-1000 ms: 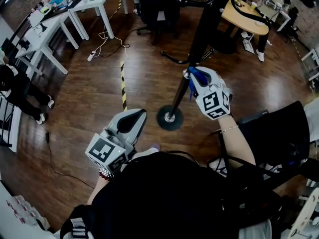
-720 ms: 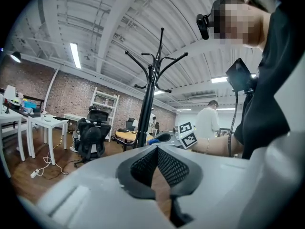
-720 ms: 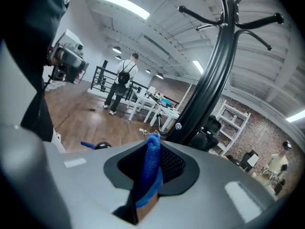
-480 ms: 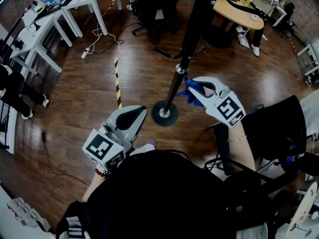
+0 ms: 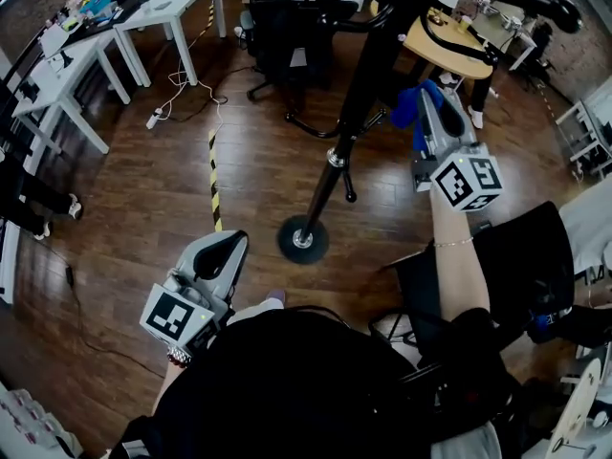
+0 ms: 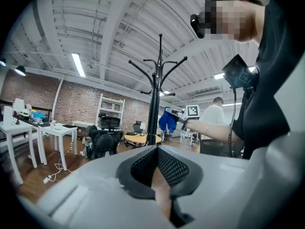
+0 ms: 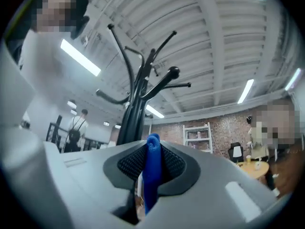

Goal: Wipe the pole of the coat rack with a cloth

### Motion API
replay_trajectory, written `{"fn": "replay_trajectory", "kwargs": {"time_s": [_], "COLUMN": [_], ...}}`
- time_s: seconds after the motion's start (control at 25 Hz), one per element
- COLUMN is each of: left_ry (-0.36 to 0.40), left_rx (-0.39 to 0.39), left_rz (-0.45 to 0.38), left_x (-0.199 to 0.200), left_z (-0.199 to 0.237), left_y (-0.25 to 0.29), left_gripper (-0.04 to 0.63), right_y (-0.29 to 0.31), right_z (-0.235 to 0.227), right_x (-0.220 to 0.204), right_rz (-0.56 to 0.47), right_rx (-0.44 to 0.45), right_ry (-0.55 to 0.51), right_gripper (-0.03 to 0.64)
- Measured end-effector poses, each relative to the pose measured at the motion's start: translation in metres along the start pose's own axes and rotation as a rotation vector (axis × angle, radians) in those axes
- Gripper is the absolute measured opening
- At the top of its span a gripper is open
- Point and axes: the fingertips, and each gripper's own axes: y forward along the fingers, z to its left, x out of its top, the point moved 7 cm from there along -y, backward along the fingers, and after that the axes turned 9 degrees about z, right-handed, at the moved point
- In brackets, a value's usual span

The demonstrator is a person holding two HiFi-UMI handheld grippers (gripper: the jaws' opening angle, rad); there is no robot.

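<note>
The black coat rack pole (image 5: 356, 103) rises from a round base (image 5: 303, 239) on the wooden floor. It also shows in the left gripper view, pole (image 6: 153, 113), and in the right gripper view, pole (image 7: 129, 120), with curved hooks on top. My right gripper (image 5: 424, 115) is raised to the right of the pole, shut on a blue cloth (image 5: 411, 101). The cloth (image 7: 152, 173) stands pinched between the jaws. I cannot tell whether it touches the pole. My left gripper (image 5: 222, 253) hangs low near my body, shut and empty, its jaws (image 6: 156, 171) closed.
White desks (image 5: 163, 3) stand at the back left and a black office chair (image 5: 296, 12) behind the rack. A round wooden table (image 5: 449, 41) is at the back right. A black chair (image 5: 521, 256) sits close on my right. Yellow-black tape (image 5: 213, 175) and cables cross the floor.
My right gripper has risen with the blue cloth from low on the pole, near the base, to higher up and further right. The left gripper drifted slightly down and left.
</note>
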Motion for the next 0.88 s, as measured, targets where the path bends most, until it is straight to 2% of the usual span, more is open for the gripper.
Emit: {"fn": "replay_trajectory", "kwargs": {"time_s": [0.08,0.16,0.28,0.4,0.6,0.72,0.76,0.88], "left_ry": [-0.027,-0.042,-0.051,-0.051,-0.071,-0.078,-0.073,-0.037], "left_rx": [0.023,0.033,0.037,0.028,0.009,-0.007,-0.016,-0.049], "left_rz": [-0.009,-0.011,-0.011,-0.016,0.021,0.03,0.029,0.036], "left_x": [-0.004,-0.006,-0.006,0.001,0.0,0.002,0.005,0.013], "left_z": [0.013,0.029,0.053,0.072,0.099,0.1,0.099,0.092], "left_y": [-0.012,-0.021,-0.03,-0.034,-0.023,-0.007,-0.001,0.016], "left_gripper": [0.005,0.005,0.005,0.005,0.005,0.005,0.005,0.005], "right_y": [0.017,0.037,0.074,0.092,0.097,0.086,0.085,0.097], "right_z": [-0.01,-0.017,-0.006,0.003,0.009,-0.008,-0.01,-0.003], "right_x": [0.017,0.023,0.013,-0.009,-0.051,-0.09,-0.101,-0.126], "right_rz": [-0.126,-0.203,-0.149,-0.058,0.067,0.229,0.27,0.363], "right_rx": [0.003,0.034,0.174,0.188,0.217,0.062,0.039,0.076], "right_ry": [0.154,0.333,0.491,0.564,0.651,0.567,0.537,0.469], "right_gripper": [0.066,0.066,0.066,0.058,0.058,0.058,0.058,0.058]}}
